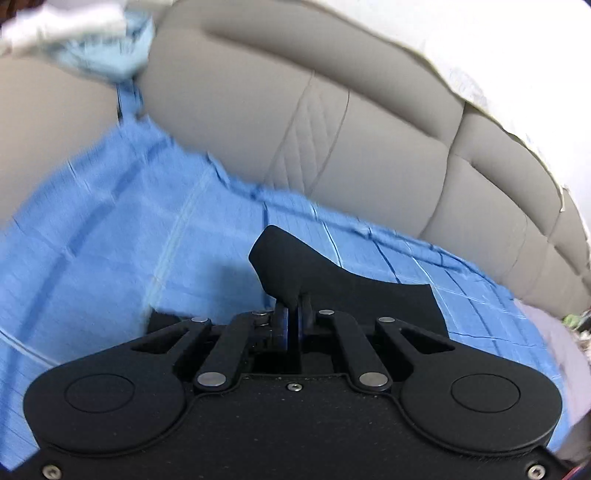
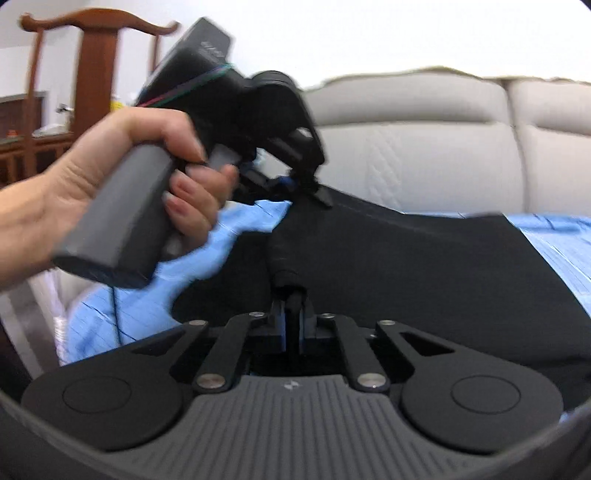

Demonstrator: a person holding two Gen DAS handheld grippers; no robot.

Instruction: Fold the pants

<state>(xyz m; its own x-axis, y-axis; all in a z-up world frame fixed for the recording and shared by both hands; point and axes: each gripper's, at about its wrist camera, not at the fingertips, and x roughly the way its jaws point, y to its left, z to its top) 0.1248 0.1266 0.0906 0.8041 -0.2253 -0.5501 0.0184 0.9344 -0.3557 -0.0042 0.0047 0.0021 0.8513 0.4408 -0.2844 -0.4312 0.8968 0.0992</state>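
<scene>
My left gripper (image 1: 291, 314) is clamped on a fold of the black pants (image 1: 332, 284), its jaws drawn together with the dark cloth rising between them. My right gripper (image 2: 293, 310) is likewise closed on a bunched edge of the same pants (image 2: 424, 266), the fabric gathered into a roll just ahead of the fingertips.

The pants are stretched above a blue sheet (image 1: 110, 229) that covers the seat of a pale grey sofa (image 1: 369, 129). In the right wrist view the black cloth spans from my right gripper across to the left gripper (image 2: 314, 184), which pinches the cloth near the sofa's backrest (image 2: 424, 147). My left hand (image 2: 110, 166) wraps the grey handle of that gripper, fingers curled around the front.

The blue sheet (image 2: 129, 310) shows on both sides of the pants, creased in a grid of fold lines. A wooden chair (image 2: 96, 66) stands beyond the sofa's far end against a white wall. A heap of white and light blue cloth (image 1: 92, 33) rests on the sofa's backrest at the top of the left wrist view.
</scene>
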